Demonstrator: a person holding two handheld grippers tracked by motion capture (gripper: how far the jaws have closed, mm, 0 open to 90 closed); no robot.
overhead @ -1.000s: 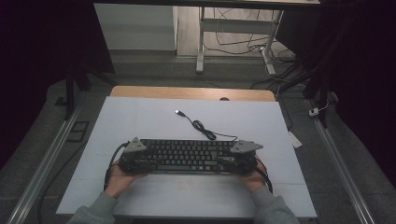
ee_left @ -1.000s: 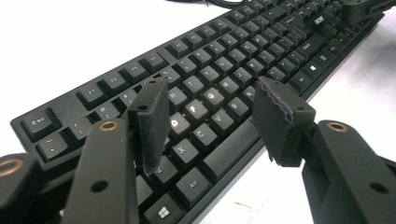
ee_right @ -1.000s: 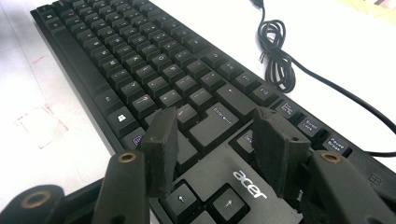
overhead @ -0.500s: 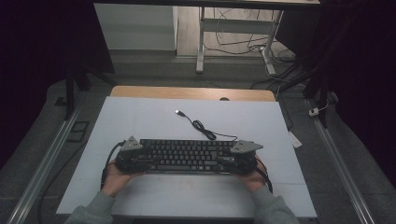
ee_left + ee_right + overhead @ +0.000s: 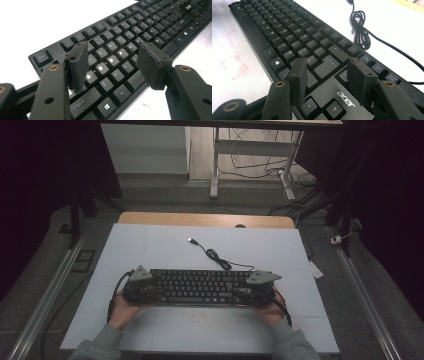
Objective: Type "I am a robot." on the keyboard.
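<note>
Keyboard (image 5: 200,287) lying flat, long axis left to right, left claw (image 5: 113,62) just opened over its end, right claw (image 5: 328,80) agape over other end

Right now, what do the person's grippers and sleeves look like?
Each gripper, left and right, is black with a grey three-cornered plate on top and a black cable trailing back. Close up, the jaws are matte black bars with brass-coloured rivets, and the pads look rough and frayed at the edges. The sleeves are grey-green.
</note>
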